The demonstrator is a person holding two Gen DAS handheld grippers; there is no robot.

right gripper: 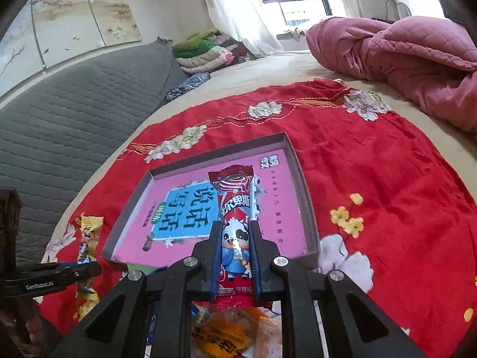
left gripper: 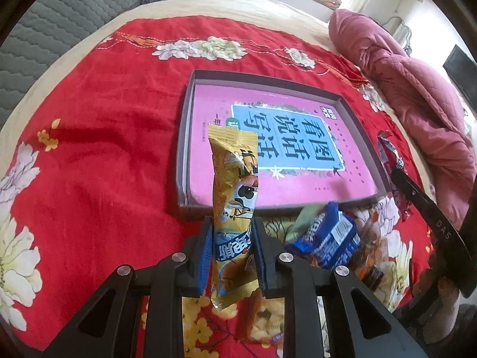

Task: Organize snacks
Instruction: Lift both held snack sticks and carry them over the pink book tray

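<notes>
My left gripper is shut on a long yellow snack stick, which stands up between the blue pads in front of the near edge of a shallow grey box with a pink printed bottom. My right gripper is shut on a red snack stick with a cartoon cow, held up over the near side of the same box. The left gripper and its yellow stick show at the left edge of the right wrist view. The right gripper's finger shows at the right of the left wrist view.
A pile of loose snacks lies below the grippers: a blue packet, an orange packet. All rests on a red flowered cloth on a bed. A pink quilt is bunched at the far right, a grey padded headboard at the left.
</notes>
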